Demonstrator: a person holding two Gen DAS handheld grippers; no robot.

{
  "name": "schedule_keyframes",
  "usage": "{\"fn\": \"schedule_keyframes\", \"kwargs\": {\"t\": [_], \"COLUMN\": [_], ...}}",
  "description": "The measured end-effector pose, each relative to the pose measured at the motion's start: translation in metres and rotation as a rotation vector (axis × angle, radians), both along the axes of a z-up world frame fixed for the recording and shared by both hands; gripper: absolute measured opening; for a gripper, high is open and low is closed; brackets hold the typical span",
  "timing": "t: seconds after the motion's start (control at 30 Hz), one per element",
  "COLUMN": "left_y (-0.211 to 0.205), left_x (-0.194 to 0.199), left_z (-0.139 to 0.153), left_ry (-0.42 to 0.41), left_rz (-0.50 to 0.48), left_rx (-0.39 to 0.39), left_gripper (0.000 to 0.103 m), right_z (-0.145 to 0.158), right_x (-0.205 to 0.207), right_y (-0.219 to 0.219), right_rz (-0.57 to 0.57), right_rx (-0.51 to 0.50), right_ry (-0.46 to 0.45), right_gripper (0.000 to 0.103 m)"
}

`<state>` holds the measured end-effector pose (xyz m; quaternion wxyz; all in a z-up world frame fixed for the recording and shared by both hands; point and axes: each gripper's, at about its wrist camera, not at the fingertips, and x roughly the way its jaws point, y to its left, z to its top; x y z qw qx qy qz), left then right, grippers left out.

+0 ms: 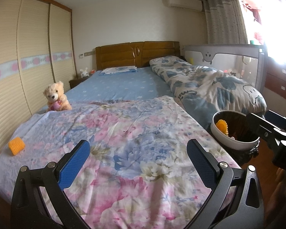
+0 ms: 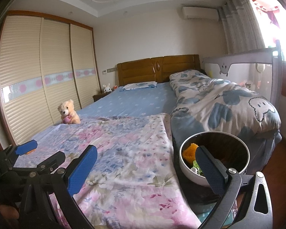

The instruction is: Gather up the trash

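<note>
An orange knitted piece lies on the floral quilt at the bed's near left corner. A white-rimmed bin with a dark liner stands at the bed's right side; it also shows in the right wrist view. It holds an orange piece and other small scraps. My left gripper is open and empty above the quilt's near end. My right gripper is open and empty, its right finger over the bin's mouth. In the right wrist view the left gripper hides most of the orange piece on the quilt.
A teddy bear sits on the bed's left edge. A rolled cloud-print duvet lies along the right side. A pillow lies by the wooden headboard. A wardrobe lines the left wall. A grey bed rail stands at right.
</note>
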<state>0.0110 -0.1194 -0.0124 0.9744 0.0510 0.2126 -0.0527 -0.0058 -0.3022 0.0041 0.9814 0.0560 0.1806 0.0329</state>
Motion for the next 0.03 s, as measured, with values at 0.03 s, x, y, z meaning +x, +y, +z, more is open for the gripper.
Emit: {"fn": "schedule_keyframes", "kwargs": {"t": [0.03], "left_y": [0.0012], "left_x": [0.0007], "left_z": [-0.0016], "left_ry": [0.005], "left_rz": [0.002], "left_rx": [-0.003], "left_gripper": [0.103], "right_z": [-0.0004], "right_x": [0.0009], "right_y": [0.0011], "right_rz": [0.002], "right_rx": [0.001], "right_ry": [0.004], "right_gripper": [0.103]}}
